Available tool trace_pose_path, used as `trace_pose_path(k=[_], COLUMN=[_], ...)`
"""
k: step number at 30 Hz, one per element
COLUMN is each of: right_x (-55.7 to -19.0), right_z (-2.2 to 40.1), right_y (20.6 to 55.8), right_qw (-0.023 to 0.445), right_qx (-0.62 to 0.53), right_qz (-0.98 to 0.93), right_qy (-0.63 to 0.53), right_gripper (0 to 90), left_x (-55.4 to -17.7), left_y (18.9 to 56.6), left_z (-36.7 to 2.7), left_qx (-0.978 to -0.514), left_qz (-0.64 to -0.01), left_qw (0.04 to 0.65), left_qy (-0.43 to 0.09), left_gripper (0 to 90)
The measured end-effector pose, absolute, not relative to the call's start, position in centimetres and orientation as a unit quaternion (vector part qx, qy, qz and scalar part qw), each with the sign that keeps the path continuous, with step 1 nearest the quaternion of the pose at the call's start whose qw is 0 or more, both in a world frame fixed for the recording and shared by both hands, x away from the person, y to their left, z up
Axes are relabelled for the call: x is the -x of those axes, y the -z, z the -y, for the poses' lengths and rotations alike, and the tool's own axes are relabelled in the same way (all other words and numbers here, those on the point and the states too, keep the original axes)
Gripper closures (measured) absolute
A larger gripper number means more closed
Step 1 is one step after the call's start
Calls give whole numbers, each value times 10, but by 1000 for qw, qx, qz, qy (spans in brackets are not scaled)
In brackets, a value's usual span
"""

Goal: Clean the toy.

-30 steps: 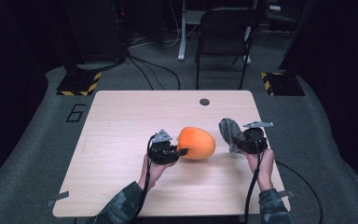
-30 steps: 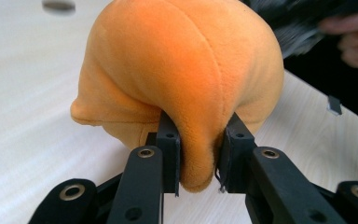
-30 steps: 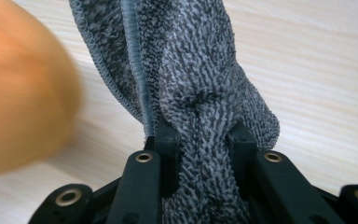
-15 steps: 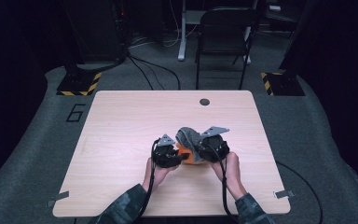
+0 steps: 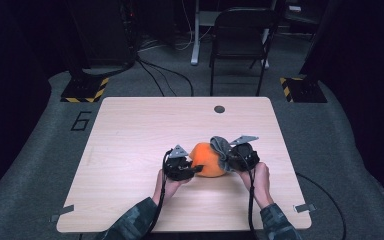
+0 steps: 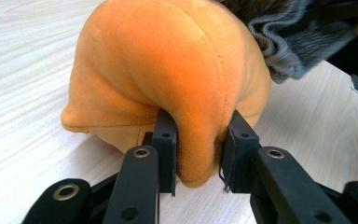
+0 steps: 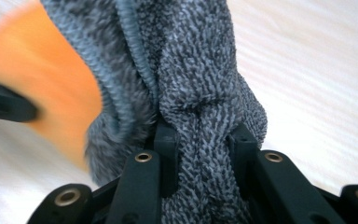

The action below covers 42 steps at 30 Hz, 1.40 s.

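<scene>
An orange plush toy [image 5: 209,159] rests on the wooden table [image 5: 145,130], a little right of the middle and toward the front. From its left side my left gripper [image 5: 196,169] is shut on a fold of the plush [image 6: 168,65], and the pads [image 6: 165,140] squeeze the fabric. My right gripper [image 5: 226,155] is shut on a grey knitted cloth [image 5: 219,145] and holds it against the toy's right side. In the right gripper view the bunched cloth [image 7: 196,70] is pinched between the jaws of the right gripper [image 7: 203,140], with the orange plush [image 7: 42,79] blurred at the left.
A small dark round hole [image 5: 219,109] sits near the table's far edge. Behind the table stand a folding chair [image 5: 240,30] and two bases with yellow-black stripes [image 5: 84,90] [image 5: 300,87]. Cables run over the grey floor.
My right gripper has carried the grey cloth leftward, from clear of the toy to its right side. The left gripper has kept its hold on the plush and stayed in place.
</scene>
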State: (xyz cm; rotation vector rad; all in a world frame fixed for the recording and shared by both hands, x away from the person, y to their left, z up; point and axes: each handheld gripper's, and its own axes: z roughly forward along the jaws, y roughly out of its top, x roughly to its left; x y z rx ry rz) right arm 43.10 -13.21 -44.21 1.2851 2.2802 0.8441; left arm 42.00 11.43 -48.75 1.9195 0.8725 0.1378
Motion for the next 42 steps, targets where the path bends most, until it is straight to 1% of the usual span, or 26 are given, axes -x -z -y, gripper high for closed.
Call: trace_pose_path(k=[7, 11, 14, 19, 23, 25, 29, 33, 36, 41, 42], right_x=[-445, -450, -449, -436, -420, -413, -406, -408, -408, -413, -413], right_z=[147, 153, 157, 157, 140, 126, 101, 89, 87, 101, 105], right_y=[467, 479, 471, 433, 408, 402, 404, 416, 420, 425, 426], right_qw=[186, 169, 181, 207, 208, 197, 192, 194, 215, 209, 207], right_qx=[-487, -493, -492, -480, -446, -418, -391, -386, -385, -400, -407], right_qz=[-810, -816, -812, -794, -795, -801, -813, -819, -823, -820, -818], right_qy=[-269, -252, -257, -311, -355, -381, -387, -379, -359, -351, -349], right_gripper=[713, 711, 711, 711, 711, 711, 709, 708, 710, 710, 710], left_x=[-420, -420, -420, -420, -420, -420, -419, -420, -420, -419, -419], left_y=[487, 487, 487, 486, 486, 486, 486, 487, 487, 488, 488], left_z=[-114, -116, -116, -116, -115, -114, -114, -114, -114, -112, -112], left_qx=[-791, -793, -788, -789, -787, -788, -793, -794, -796, -796, -798], left_qz=[-357, -354, -360, -360, -360, -361, -354, -353, -350, -352, -344], left_qw=[493, 493, 497, 495, 497, 495, 491, 489, 488, 488, 488], left_qy=[-56, -59, -56, -58, -62, -63, -69, -71, -74, -67, -75], left_gripper=[703, 702, 701, 701, 699, 699, 699, 699, 699, 698, 698])
